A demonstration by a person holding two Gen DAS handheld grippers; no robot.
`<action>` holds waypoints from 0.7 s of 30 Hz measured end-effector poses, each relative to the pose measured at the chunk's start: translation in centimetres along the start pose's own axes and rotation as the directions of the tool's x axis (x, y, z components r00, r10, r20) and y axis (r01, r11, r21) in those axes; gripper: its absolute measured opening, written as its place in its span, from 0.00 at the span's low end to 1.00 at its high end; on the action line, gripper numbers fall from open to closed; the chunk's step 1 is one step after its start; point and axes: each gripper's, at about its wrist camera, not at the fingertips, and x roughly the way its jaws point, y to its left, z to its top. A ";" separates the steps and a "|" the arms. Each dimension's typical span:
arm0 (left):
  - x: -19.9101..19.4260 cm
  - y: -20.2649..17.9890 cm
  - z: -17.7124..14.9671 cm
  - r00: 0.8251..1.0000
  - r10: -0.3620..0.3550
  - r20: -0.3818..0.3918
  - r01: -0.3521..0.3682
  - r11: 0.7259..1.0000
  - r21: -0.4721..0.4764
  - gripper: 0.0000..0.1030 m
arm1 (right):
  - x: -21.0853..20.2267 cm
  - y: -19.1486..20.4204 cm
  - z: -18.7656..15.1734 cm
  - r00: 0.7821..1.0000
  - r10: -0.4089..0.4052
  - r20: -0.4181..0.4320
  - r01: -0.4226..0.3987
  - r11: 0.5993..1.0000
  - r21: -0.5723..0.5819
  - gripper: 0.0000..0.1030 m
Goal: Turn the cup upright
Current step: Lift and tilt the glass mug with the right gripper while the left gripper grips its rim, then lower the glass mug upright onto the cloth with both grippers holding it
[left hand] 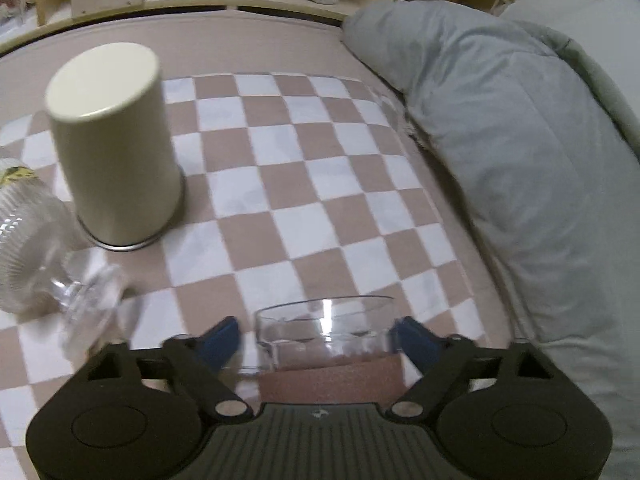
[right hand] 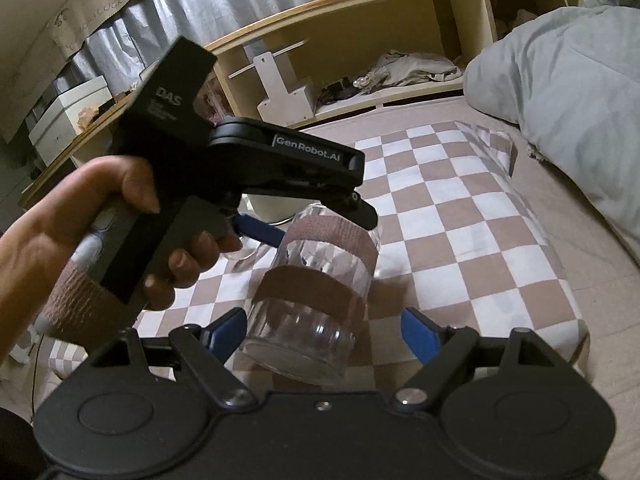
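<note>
A clear glass cup (right hand: 316, 300) with brown tape bands is held tilted in the air above the checkered cloth (right hand: 460, 240). My left gripper (left hand: 320, 340) is shut on the cup (left hand: 326, 332), its blue fingers (left hand: 222, 340) at either side of it. In the right wrist view the left gripper's body (right hand: 280, 168) grips the cup's upper end. My right gripper (right hand: 320, 332) is open, its blue fingers (right hand: 418, 330) on either side of the cup's lower end, not pressing it.
A cream cup (left hand: 112, 148) stands upside down on the cloth at the left. A clear stemmed glass (left hand: 44, 256) lies on its side beside it. A grey duvet (left hand: 520, 160) lies to the right. A wooden shelf (right hand: 360, 40) runs behind.
</note>
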 end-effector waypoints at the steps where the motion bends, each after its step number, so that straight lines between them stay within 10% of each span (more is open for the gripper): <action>1: -0.1 -0.5 0.0 1.000 0.007 0.003 -0.008 1.000 0.016 0.75 | 0.0 -0.2 0.0 1.000 0.001 0.002 -0.001 1.000 0.004 0.82; 21: -5.5 -9.1 -1.7 0.961 0.024 0.276 -0.115 0.941 0.318 0.74 | -0.6 -2.7 0.6 0.999 -0.015 0.050 0.015 1.000 0.016 0.65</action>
